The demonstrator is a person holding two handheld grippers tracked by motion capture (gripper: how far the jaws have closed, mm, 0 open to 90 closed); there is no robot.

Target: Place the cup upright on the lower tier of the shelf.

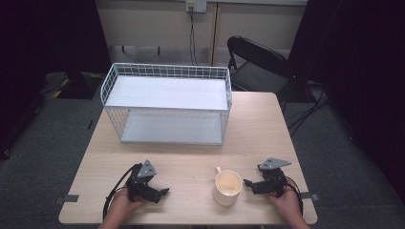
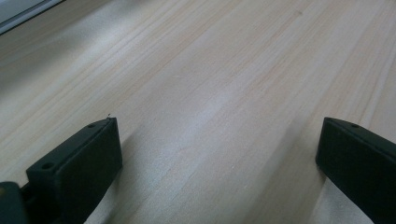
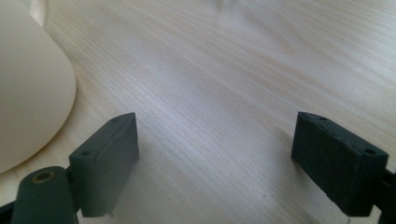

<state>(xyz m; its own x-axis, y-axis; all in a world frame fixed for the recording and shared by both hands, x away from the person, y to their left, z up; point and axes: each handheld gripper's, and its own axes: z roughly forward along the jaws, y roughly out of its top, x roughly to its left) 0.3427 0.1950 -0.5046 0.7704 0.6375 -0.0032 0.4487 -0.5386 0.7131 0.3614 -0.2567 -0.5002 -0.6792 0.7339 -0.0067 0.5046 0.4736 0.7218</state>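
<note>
Just right of the cream mug (image 1: 228, 187) near the table's (image 1: 267, 129) front edge, we hold our right gripper (image 1: 249, 183) wide and empty, our left gripper (image 1: 162, 192) likewise further left, and a careless sweep could topple it.

In the right gripper view the cream mug (image 3: 28, 88) is cut off by the left and top edges, so its rim is not seen. In the high view both forearms are cropped at the bottom edge, and the folding chair (image 1: 260, 62) is partly hidden behind the surface (image 1: 258, 129).
</note>
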